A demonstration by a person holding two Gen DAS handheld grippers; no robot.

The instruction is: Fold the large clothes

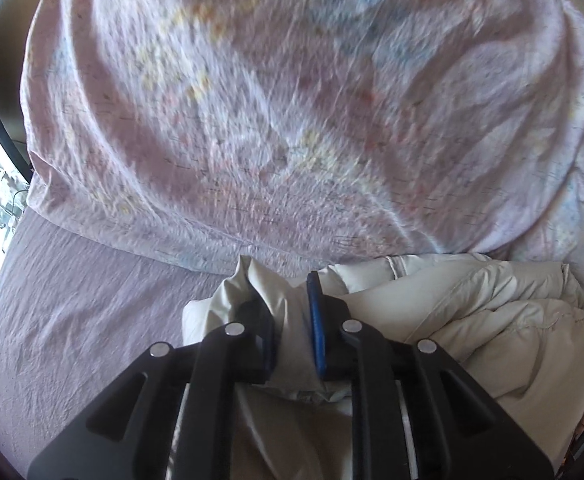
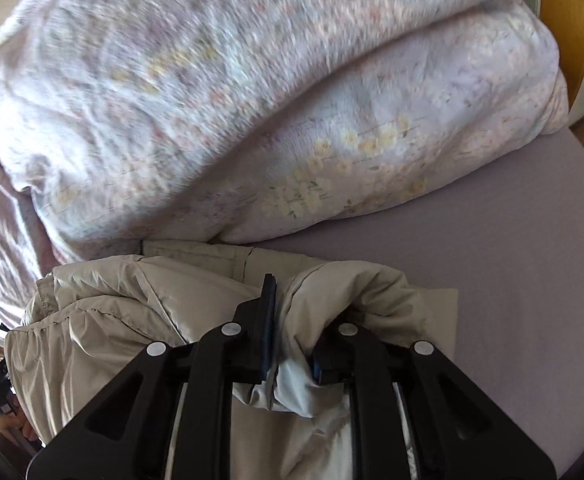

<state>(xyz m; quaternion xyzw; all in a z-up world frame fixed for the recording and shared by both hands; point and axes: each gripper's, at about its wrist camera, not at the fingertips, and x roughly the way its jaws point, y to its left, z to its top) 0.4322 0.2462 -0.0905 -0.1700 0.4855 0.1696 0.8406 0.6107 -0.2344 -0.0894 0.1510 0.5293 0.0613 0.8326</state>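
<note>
A bed with a lilac sheet (image 2: 492,280) fills both views. Nearest, the left gripper (image 1: 292,312) is clamped on a fold of the beige jacket (image 1: 472,312), and the right gripper (image 2: 292,320) pinches another fold of the same jacket (image 2: 131,300). The jacket lies bunched on the sheet. Behind it, touching, a flowered quilt (image 1: 271,120) is piled.

1. The bed (image 1: 71,320) wears a wrinkled lilac sheet.
2. A floral duvet (image 1: 292,120) lies heaped on it.
3. A beige padded jacket (image 2: 139,296) lies bunched on the sheet, touching the duvet's near edge.
</note>
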